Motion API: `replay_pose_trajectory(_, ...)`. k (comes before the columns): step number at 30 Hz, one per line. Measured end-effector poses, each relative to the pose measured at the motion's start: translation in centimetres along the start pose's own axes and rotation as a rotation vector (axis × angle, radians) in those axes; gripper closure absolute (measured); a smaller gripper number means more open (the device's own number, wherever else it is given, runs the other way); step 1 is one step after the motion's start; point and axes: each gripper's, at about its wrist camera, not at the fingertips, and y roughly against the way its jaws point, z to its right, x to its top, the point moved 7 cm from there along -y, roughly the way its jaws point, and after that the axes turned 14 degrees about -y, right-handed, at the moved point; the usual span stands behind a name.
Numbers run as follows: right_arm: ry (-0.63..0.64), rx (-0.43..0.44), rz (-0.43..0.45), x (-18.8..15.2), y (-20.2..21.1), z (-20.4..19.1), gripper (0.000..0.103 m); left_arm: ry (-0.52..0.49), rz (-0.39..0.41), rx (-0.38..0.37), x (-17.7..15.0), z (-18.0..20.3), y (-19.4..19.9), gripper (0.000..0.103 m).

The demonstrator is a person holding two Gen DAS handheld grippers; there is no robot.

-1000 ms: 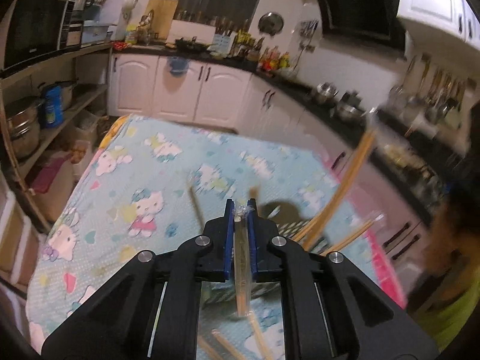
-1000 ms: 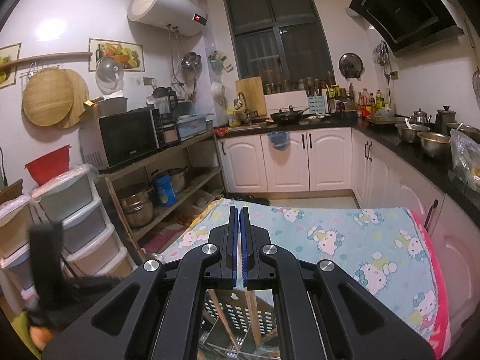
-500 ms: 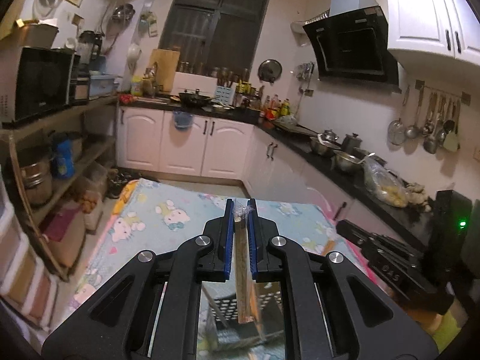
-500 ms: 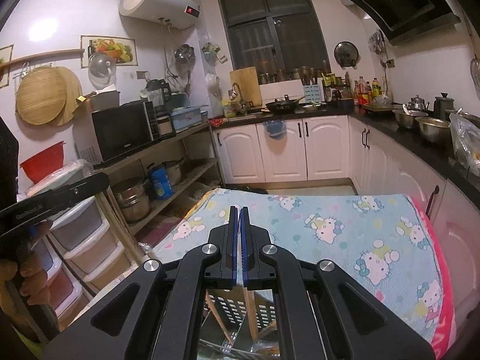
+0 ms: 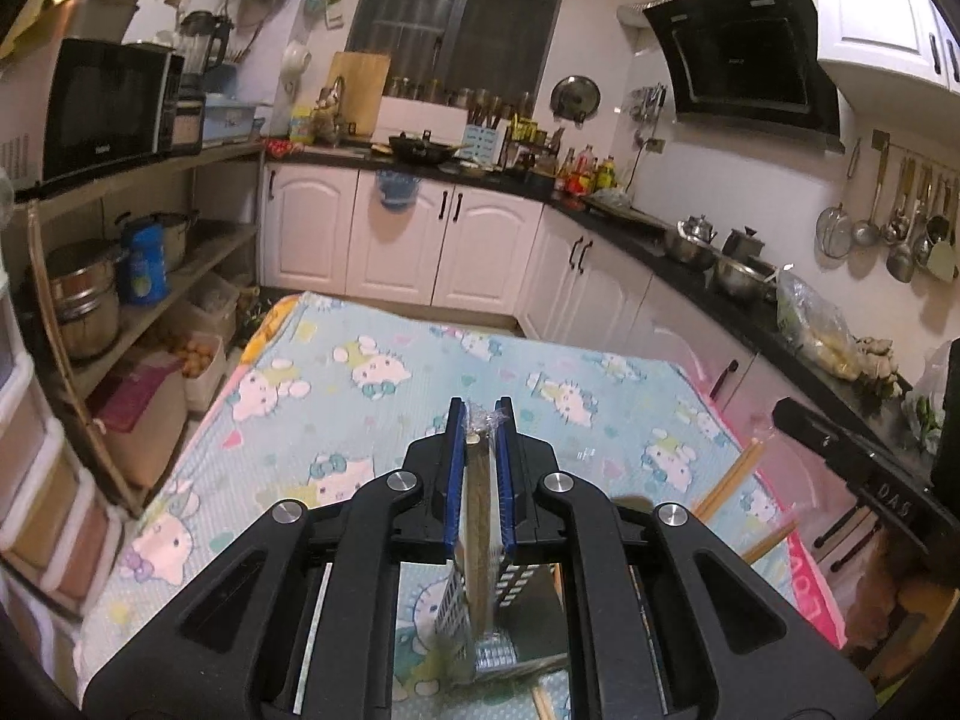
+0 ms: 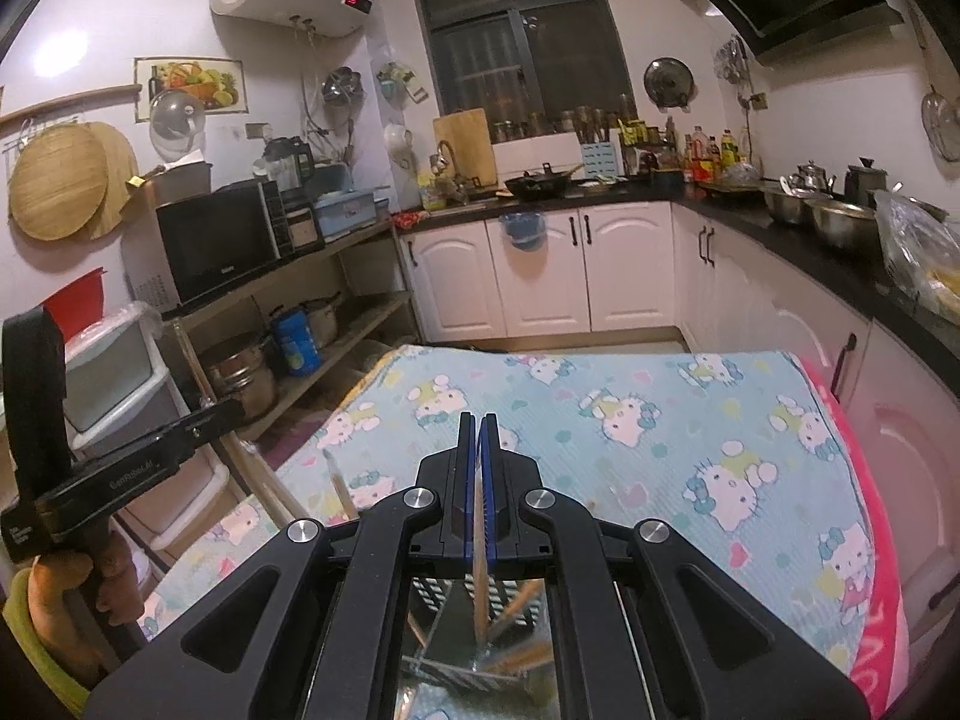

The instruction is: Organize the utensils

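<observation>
Your left gripper, jaws clamping wrapped chopsticks, swinging back over holder; right gripper pinching single chopstick above it. Drop-in pending.

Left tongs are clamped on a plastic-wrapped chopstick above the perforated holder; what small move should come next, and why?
Probably lower the left tongs straight down, then open them. The plastic-wrapped wooden chopstick hangs upright, its lower end at the perforated metal utensil holder on the cat-print tablecloth, so releasing there should drop it inside.

Both tools clamped, level.
</observation>
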Motion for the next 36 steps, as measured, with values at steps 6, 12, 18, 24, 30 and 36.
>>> replay_pose_trajectory(6,-0.004,-0.021,-0.007,-0.9,0.6,1.1,0.1,0.011,-0.022,-0.009,-1.3,0.0,-0.2,0.099)
replay_pose_trajectory(12,-0.009,-0.043,-0.01,-1.6,1.2,1.9,0.083,0.019,-0.038,-0.018,-2.1,0.4,-0.3,0.096)
replay_pose_trajectory(18,-0.012,-0.058,-0.008,-2.3,2.0,2.5,0.076,0.025,-0.05,-0.021,-2.9,0.5,0.0,0.086)
replay_pose_trajectory(24,-0.006,-0.059,-0.003,-2.8,3.1,2.4,0.066,0.028,-0.049,-0.018,-3.3,0.4,0.8,0.073)
replay_pose_trajectory(30,0.022,-0.063,0.008,-3.6,4.4,1.8,0.055,0.028,-0.04,-0.018,-3.8,0.6,1.9,0.062)
replay_pose_trajectory(36,0.034,-0.057,0.018,-4.4,5.6,1.4,0.043,0.027,-0.023,-0.022,-4.0,0.9,3.6,0.05)
